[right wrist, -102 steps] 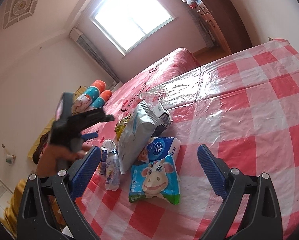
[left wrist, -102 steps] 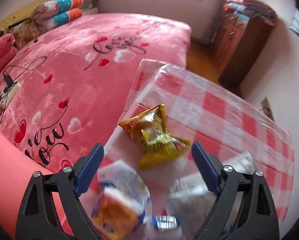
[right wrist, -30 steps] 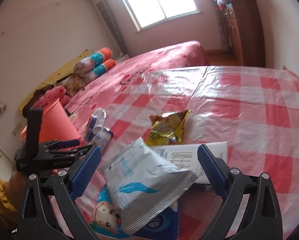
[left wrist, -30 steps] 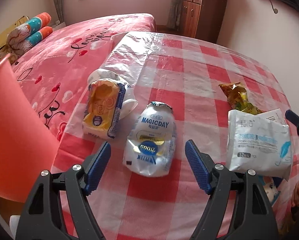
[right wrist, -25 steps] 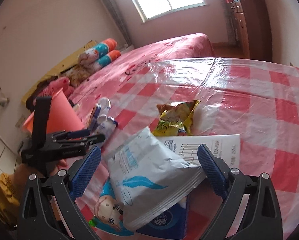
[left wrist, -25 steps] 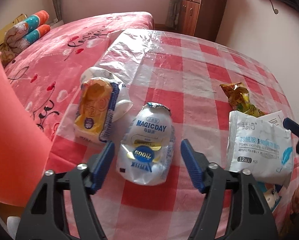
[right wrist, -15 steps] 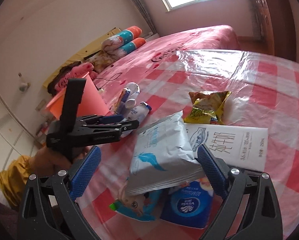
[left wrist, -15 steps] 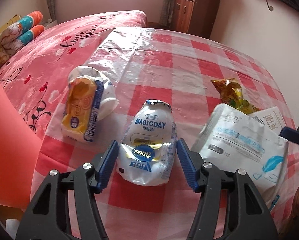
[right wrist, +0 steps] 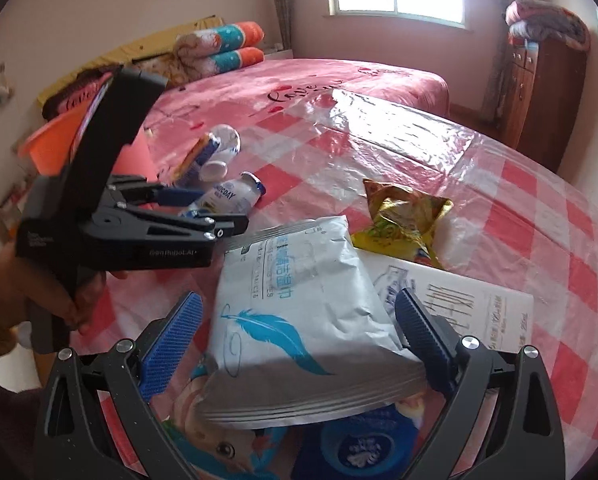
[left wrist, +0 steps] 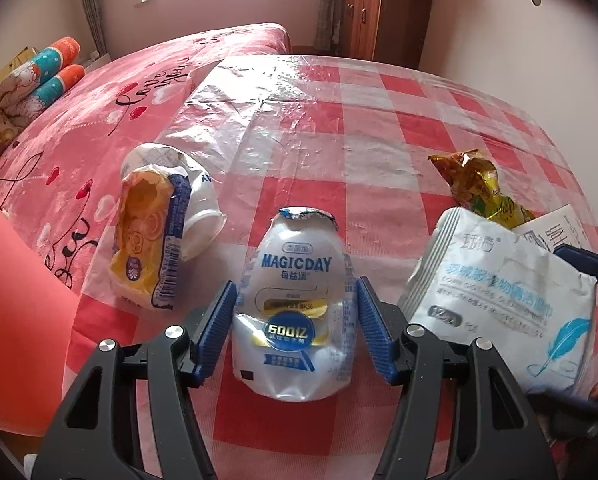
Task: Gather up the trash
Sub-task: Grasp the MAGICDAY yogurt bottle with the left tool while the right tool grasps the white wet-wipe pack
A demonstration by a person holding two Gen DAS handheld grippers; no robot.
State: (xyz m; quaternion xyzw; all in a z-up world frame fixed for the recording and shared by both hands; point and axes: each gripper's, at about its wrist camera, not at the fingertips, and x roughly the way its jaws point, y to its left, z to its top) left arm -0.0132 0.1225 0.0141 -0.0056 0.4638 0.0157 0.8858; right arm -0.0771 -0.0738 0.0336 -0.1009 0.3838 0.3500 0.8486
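A crushed white MAGICDAY bottle (left wrist: 295,300) lies on the checked table, also in the right wrist view (right wrist: 231,196). My left gripper (left wrist: 293,316) straddles it, blue pads close to its sides with small gaps showing. A crumpled yellow wrapper with a white cup (left wrist: 155,232) lies to its left. A gold snack wrapper (left wrist: 475,184) lies at the right. My right gripper (right wrist: 299,340) is open around a white wipes pack with a blue feather (right wrist: 299,320), not pressing it.
An orange bin (left wrist: 15,300) stands at the table's left edge. A white paper packet (right wrist: 471,312) and blue tissue packs (right wrist: 359,448) lie under the wipes pack. A pink bed (left wrist: 99,92) is beyond the table, a wooden cabinet (left wrist: 383,12) at the back.
My left gripper has moved forward onto the MAGICDAY bottle and narrowed around it. My right gripper has swung left, and the wipes pack now sits between its fingers.
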